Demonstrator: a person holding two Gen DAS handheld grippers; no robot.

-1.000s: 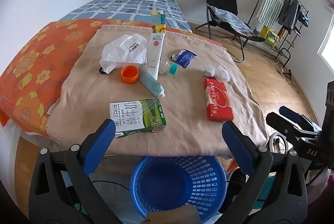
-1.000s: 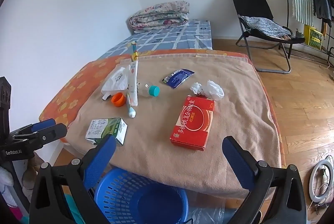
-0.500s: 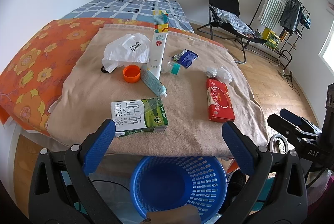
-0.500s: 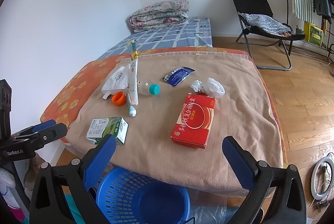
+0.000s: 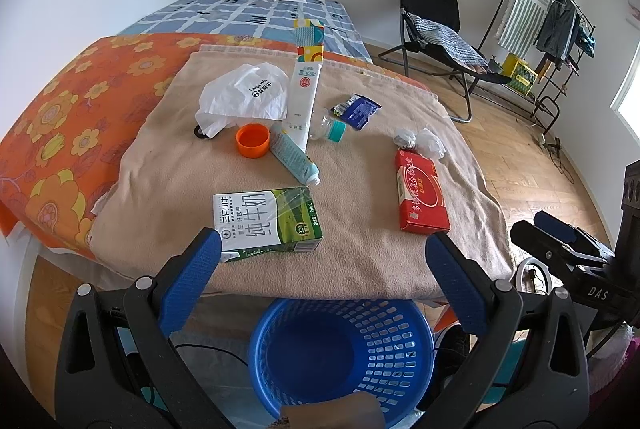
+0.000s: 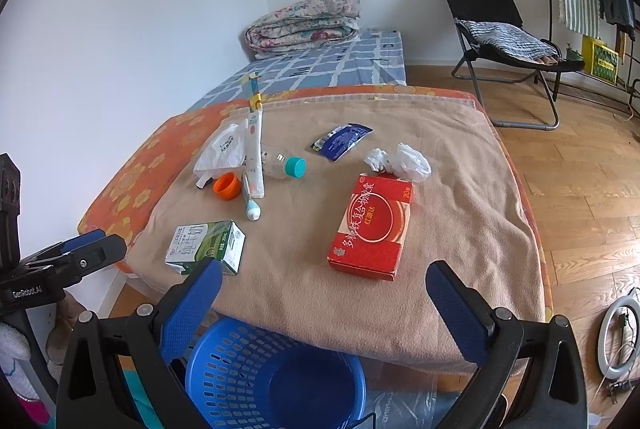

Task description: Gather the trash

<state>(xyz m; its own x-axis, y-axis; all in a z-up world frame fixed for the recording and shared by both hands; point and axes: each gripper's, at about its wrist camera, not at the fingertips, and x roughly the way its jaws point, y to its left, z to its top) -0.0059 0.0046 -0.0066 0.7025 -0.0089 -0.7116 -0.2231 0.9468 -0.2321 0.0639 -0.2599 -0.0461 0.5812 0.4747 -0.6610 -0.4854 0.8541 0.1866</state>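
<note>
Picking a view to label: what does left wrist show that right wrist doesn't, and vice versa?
Left wrist only: the right gripper at the right edge, a brown object in the blue basket, and the black item under the white plastic bag.

Right wrist only: the left gripper at the left edge, and the ring light on the floor.

Both: milk carton, red box, orange cap, crumpled tissue, chair, both grippers open and empty.

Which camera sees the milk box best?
The left wrist view: the milk carton lies close, its printed top face showing. In the right wrist view it sits off to the side, smaller and foreshortened.
</note>
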